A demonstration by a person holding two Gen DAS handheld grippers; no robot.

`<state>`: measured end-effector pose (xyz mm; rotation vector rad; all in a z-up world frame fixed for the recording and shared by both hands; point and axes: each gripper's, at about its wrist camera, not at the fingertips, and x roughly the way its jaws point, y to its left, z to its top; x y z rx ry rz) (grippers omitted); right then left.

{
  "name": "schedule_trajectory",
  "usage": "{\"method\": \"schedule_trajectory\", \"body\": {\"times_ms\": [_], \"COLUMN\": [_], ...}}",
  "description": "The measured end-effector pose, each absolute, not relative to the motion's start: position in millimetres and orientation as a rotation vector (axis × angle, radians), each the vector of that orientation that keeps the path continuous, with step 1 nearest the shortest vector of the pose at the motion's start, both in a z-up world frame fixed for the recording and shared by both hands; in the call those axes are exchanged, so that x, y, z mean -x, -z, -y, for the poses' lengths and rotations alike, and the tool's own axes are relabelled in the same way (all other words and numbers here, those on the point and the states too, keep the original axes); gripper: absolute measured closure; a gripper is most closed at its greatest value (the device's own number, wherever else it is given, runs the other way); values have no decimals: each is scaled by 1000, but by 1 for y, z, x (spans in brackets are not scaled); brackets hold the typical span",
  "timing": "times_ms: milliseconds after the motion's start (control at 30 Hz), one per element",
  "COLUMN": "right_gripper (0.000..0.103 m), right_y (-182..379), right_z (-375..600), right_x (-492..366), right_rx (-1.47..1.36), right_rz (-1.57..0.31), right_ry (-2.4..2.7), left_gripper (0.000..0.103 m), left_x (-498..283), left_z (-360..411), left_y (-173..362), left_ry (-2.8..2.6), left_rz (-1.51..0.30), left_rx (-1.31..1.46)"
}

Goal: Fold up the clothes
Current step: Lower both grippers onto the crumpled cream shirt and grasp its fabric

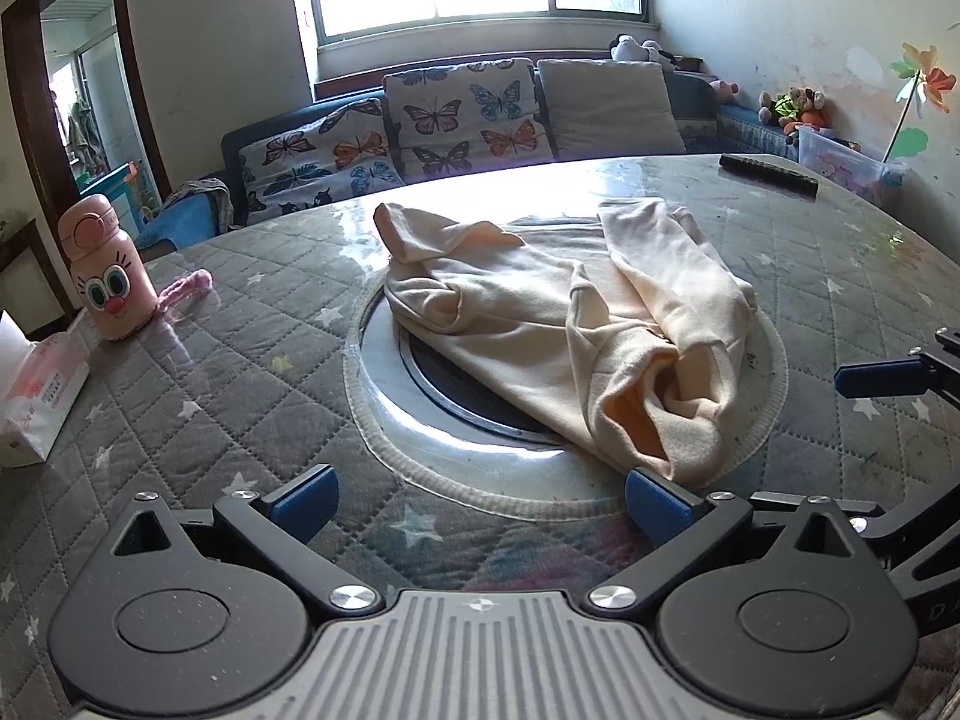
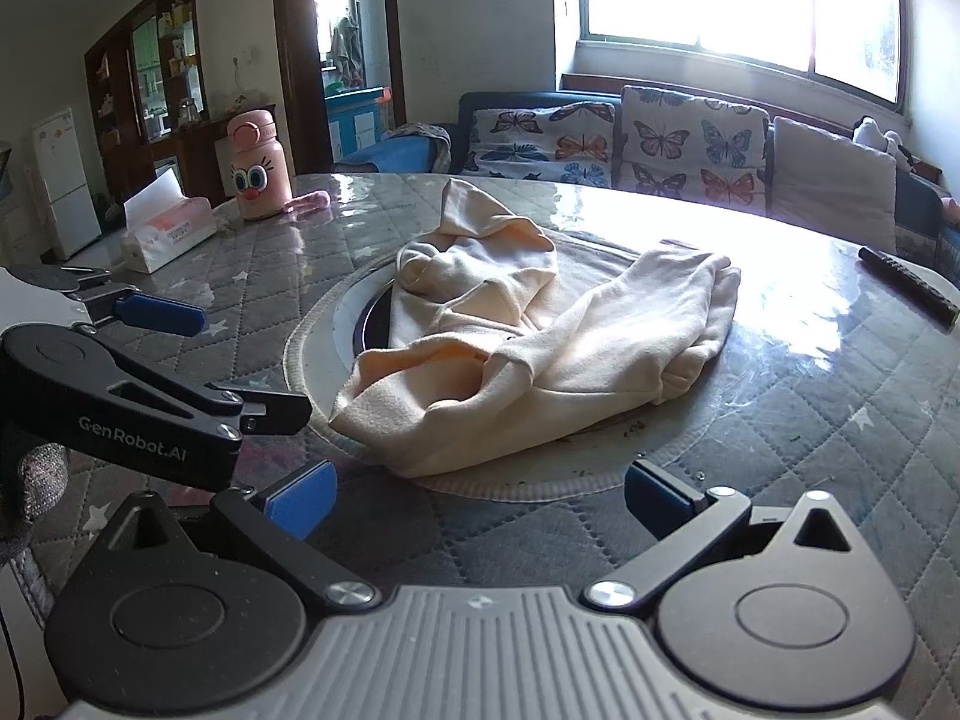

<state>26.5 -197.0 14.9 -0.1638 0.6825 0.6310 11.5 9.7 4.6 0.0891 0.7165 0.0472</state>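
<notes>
A cream, peach-lined garment [image 1: 558, 324] lies crumpled over the round inset at the middle of the table; it also shows in the right wrist view [image 2: 528, 336]. My left gripper [image 1: 480, 501] is open and empty, just short of the garment's near hem. My right gripper [image 2: 480, 498] is open and empty, close in front of the garment's near edge. The right gripper's blue fingertip [image 1: 882, 377] shows at the right edge of the left wrist view. The left gripper's fingertip [image 2: 159, 312] shows at the left of the right wrist view.
A quilted grey star-pattern cover [image 1: 240, 372] under clear plastic lies on the table. A pink cartoon bottle [image 1: 105, 267] and a tissue pack [image 1: 36, 384] stand at the left. A black remote [image 1: 768, 174] lies far right. A butterfly-cushioned sofa [image 1: 456, 114] stands behind.
</notes>
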Motion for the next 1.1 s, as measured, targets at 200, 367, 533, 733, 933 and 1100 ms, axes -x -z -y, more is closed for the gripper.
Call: {"method": "schedule_trajectory", "body": {"times_ms": [200, 367, 533, 733, 933, 1100], "right_gripper": [0, 0, 2, 13, 32, 46], "right_y": [-21, -27, -32, -32, -28, -23], "right_z": [197, 197, 195, 192, 188, 184], "right_x": [-35, -47, -60, -81, -100, -112], "right_rx": [158, 140, 133, 100, 60, 40], "right_rz": [-679, -678, -672, -686, -718, -749], "right_ry": [-624, -610, -599, -595, -600, -606], "left_gripper": [0, 1, 3, 17, 29, 40], "left_x": [-19, -29, -44, -72, -101, -124], "left_z": [-13, -13, -10, -6, -3, 0], "left_y": [-12, -19, -27, -25, -23, -20], "left_ry": [-51, -38, -12, 28, 68, 102], "left_rz": [-703, -689, -664, -679, -695, -709], "left_rx": [-84, -90, -104, -95, -87, -79]}}
